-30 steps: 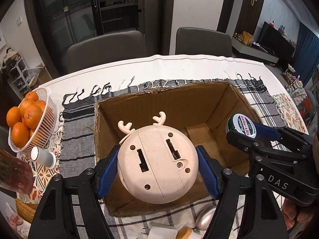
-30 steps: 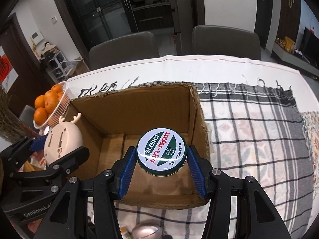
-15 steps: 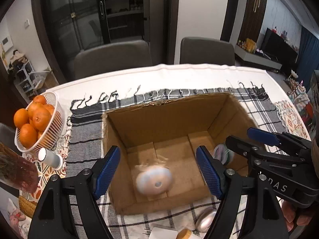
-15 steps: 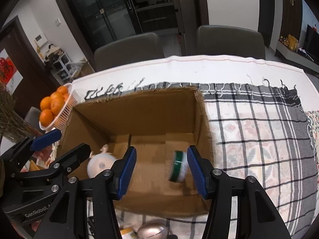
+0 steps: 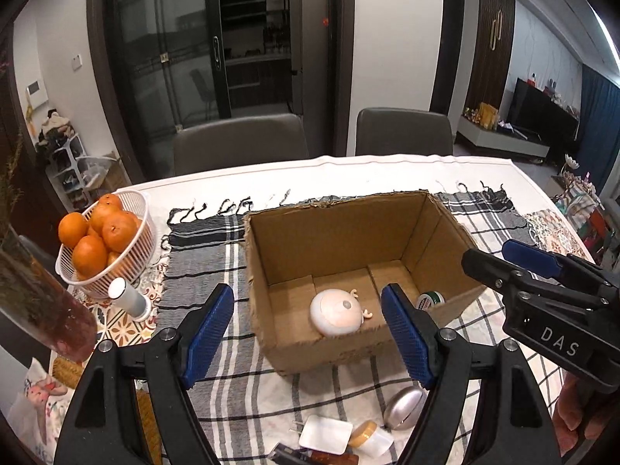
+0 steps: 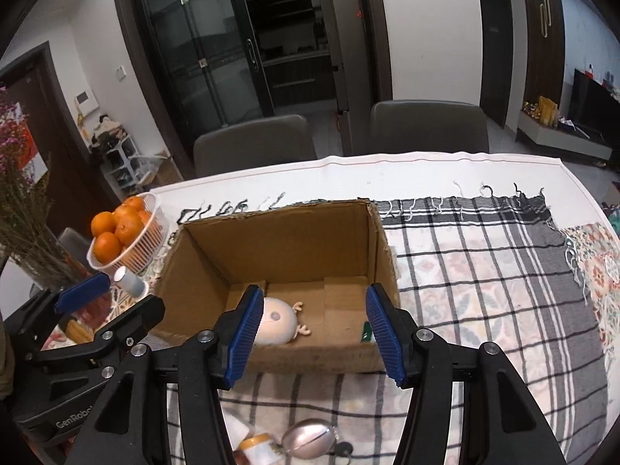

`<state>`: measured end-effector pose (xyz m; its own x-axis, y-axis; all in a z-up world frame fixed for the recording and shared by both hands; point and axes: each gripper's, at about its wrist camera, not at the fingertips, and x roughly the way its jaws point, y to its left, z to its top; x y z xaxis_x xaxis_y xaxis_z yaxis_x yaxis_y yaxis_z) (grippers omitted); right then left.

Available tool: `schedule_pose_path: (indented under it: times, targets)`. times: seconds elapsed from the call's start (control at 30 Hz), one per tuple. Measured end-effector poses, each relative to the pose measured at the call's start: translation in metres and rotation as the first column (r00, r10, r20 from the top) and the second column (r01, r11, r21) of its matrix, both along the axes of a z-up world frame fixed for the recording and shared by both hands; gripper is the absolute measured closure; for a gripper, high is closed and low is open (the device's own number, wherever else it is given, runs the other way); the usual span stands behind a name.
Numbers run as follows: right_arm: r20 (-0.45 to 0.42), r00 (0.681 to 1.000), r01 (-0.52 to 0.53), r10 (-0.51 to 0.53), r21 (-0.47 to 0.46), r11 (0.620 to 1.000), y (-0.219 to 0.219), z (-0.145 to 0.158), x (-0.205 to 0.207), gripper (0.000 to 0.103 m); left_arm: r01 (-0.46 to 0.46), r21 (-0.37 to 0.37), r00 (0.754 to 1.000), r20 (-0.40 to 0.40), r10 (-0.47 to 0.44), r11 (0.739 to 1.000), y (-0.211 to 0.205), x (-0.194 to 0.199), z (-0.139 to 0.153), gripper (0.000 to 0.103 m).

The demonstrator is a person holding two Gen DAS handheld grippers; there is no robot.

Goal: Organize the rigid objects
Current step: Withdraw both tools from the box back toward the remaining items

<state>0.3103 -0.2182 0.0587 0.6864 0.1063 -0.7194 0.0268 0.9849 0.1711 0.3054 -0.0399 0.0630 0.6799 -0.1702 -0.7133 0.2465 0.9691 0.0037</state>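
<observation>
An open cardboard box (image 5: 333,213) (image 6: 279,213) stands on the checked cloth. Inside it lie a round cream deer-antler toy (image 5: 336,313) (image 6: 277,325) and a green-lidded tin (image 5: 429,300) (image 6: 366,331) at the right wall. My left gripper (image 5: 308,335) is open and empty, above the box's near edge. My right gripper (image 6: 312,339) is open and empty, just before the box; it also shows in the left wrist view (image 5: 515,259). On the cloth near me lie a silver egg-shaped object (image 5: 405,409) (image 6: 308,443), a white adapter (image 5: 324,434) and a small jar (image 5: 368,436) (image 6: 257,447).
A white basket of oranges (image 5: 100,244) (image 6: 124,232) stands left of the box, with a small white bottle (image 5: 128,298) (image 6: 130,281) beside it. A vase of dried flowers (image 6: 27,224) is at the far left. Two grey chairs (image 5: 240,143) stand behind the table.
Both grippers opened and let go. The deer toy and the green tin dropped into the box and now lie on its floor. Both grippers pulled up and back.
</observation>
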Motion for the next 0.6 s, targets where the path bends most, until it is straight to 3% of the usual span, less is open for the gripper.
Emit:
schedule_pose_path:
  times: [0.4, 0.6]
  targets:
    - [0.068, 0.998, 0.003, -0.004, 0.008, 1.000, 0.033, 0.006, -0.051, 0.047, 0.002, -0.008, 0.999, 0.055, -0.002, 1.000, 0.038, -0.052, -0.005, 0.023]
    - [0.082, 0.996, -0.029, 0.027, 0.022, 0.999, 0.048, 0.001, -0.072, 0.047, 0.019, 0.024, 0.997, 0.080, -0.021, 1.000, 0.051, -0.078, -0.011, 0.022]
